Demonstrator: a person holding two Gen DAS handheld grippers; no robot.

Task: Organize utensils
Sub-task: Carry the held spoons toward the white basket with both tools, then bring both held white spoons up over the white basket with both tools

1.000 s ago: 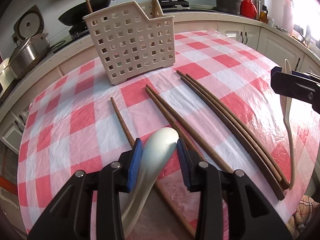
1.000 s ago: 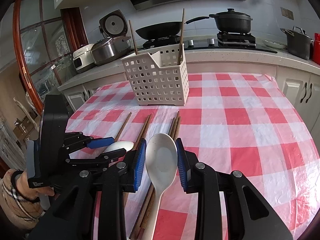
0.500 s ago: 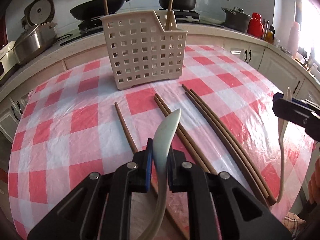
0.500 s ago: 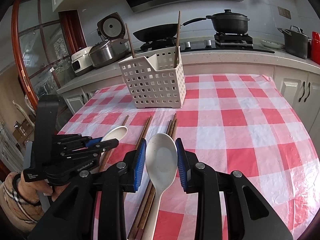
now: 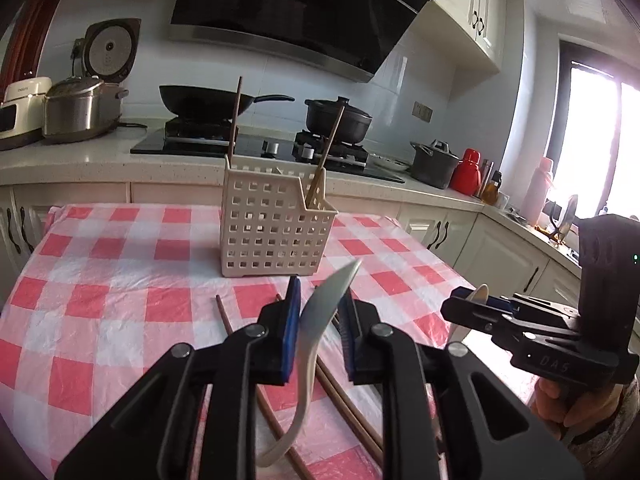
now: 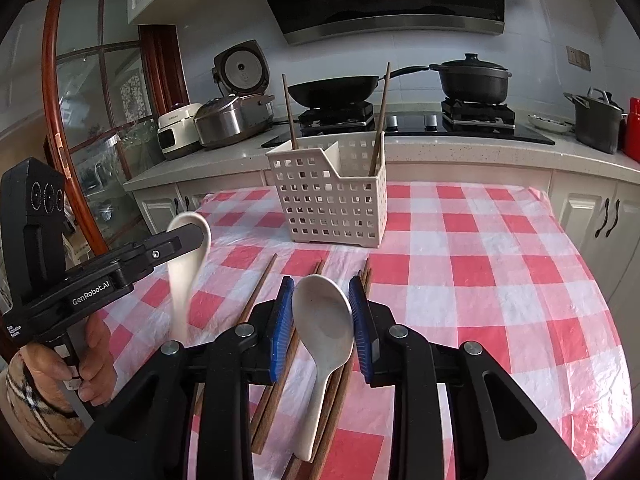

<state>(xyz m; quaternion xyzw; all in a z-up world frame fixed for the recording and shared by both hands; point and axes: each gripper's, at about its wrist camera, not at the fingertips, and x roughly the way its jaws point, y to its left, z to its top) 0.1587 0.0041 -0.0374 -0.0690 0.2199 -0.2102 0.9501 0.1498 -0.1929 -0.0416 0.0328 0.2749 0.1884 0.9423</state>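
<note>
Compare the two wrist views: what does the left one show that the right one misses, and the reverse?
Only the left wrist view shows the bright window, the pink bottle on the counter and the right gripper side-on.

Only the right wrist view shows the red-framed glass door, the left gripper side-on clamping a white ceramic spoon, and the person's left hand.

Both show the white perforated plastic basket holding two upright chopsticks, loose brown chopsticks on the red-checked tablecloth, the stove and the rice cookers.
</note>
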